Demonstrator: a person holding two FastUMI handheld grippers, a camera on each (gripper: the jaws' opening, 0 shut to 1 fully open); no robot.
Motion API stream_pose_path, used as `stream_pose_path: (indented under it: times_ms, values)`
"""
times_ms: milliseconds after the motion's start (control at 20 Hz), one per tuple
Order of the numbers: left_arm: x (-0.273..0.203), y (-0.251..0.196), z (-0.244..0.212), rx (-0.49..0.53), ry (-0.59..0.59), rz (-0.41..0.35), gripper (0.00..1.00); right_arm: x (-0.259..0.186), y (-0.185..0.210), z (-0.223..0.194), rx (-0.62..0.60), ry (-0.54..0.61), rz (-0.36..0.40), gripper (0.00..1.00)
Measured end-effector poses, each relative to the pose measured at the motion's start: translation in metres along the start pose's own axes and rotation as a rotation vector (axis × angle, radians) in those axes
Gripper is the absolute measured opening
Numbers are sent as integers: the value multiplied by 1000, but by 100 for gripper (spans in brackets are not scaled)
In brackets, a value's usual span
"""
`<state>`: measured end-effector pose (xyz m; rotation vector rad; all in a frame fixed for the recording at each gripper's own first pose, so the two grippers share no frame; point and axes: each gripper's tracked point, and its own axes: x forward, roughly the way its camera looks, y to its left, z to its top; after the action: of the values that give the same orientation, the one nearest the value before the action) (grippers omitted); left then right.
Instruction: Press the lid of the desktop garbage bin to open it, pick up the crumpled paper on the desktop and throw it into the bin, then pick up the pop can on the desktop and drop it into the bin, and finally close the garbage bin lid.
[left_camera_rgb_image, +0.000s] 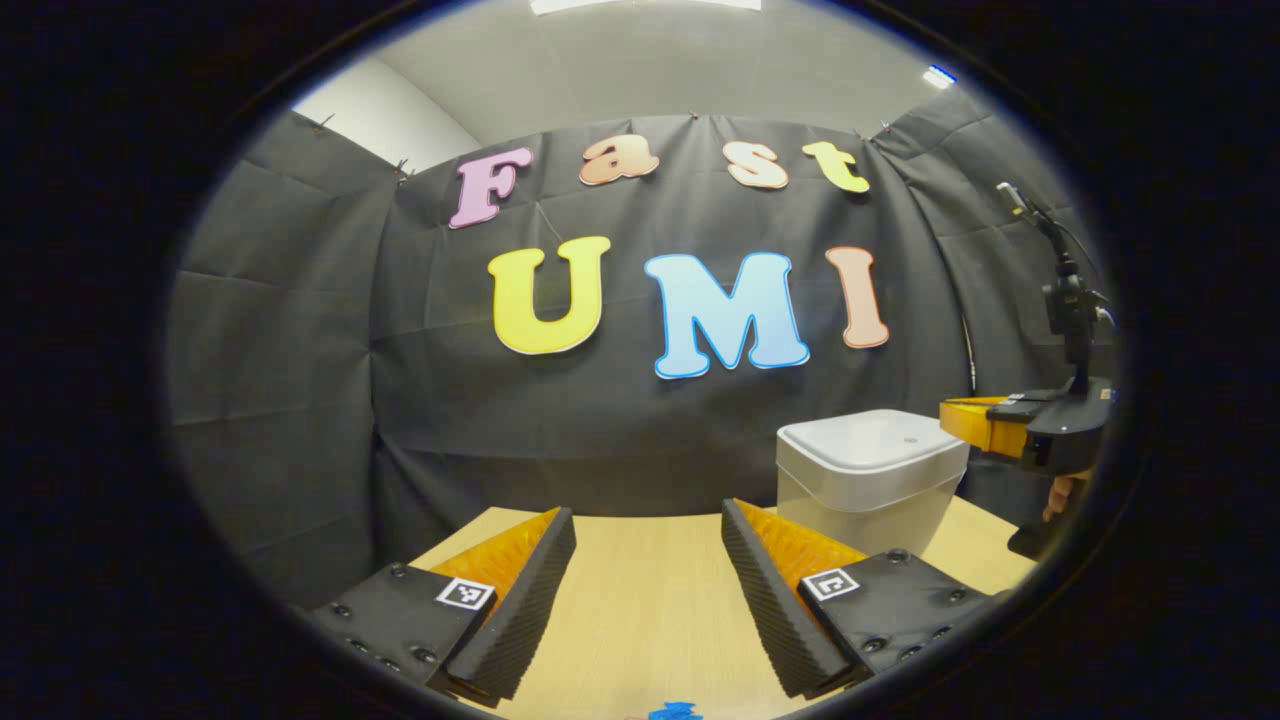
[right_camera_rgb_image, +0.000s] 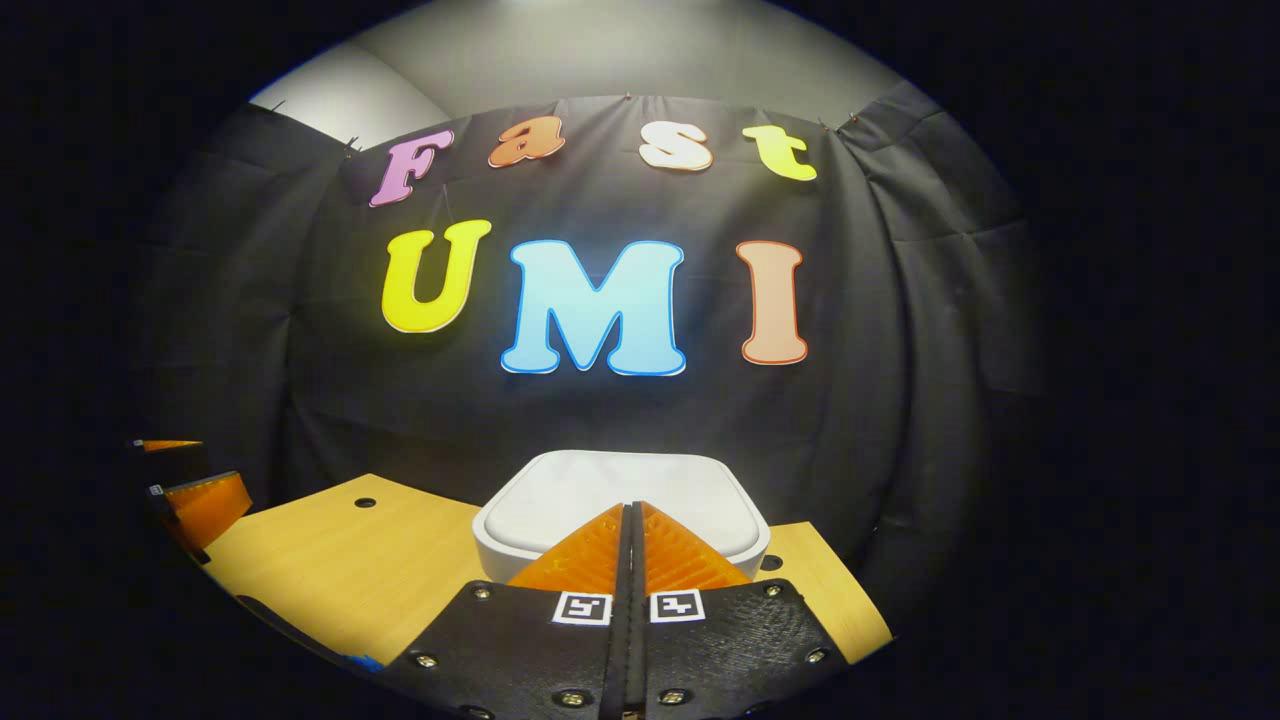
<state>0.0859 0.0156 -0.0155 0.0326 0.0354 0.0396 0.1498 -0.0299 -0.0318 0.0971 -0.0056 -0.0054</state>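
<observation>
the right claw (right_camera_rgb_image: 632, 520) has its fingers pressed together into one blunt tip, hovering just over the bin's white lid (right_camera_rgb_image: 620, 500), probably so it can poke the lid open. the left claw (left_camera_rgb_image: 648, 560) sits spread over the counter (left_camera_rgb_image: 640, 620), bin (left_camera_rgb_image: 870, 480) off to its right.

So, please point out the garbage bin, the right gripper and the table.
garbage bin (left_camera_rgb_image: 868, 440): left gripper view, on its closed lid.
right gripper (right_camera_rgb_image: 632, 507): right gripper view, at its closed fingertips.
table (right_camera_rgb_image: 340, 560): right gripper view, on bare wood.
</observation>
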Motion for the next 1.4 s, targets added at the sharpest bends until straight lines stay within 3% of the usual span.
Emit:
stream_pose_path:
  times_ms: [250,600,800,950,1000,1150,1200,1400]
  values:
    - [1,4,-2,4,9,12,100,21,1,-6,-23,21,5,0]
    - [1,5,-3,12,10,16,100,30,5,-22,44,116,24,0]
    - [5,3,-6,12,21,11,96,29,7,-25,1,127,19,0]
    - [6,1,-6,11,26,9,96,27,5,-26,13,118,11,0]
    - [6,1,-5,12,23,8,100,27,5,-26,30,113,11,0]
    - [4,0,-3,16,18,5,96,28,6,-24,38,106,10,0]
    - [4,0,-3,16,17,6,100,28,6,-23,24,104,11,0]
    - [-5,3,2,11,5,12,100,31,4,-14,9,147,37,0]
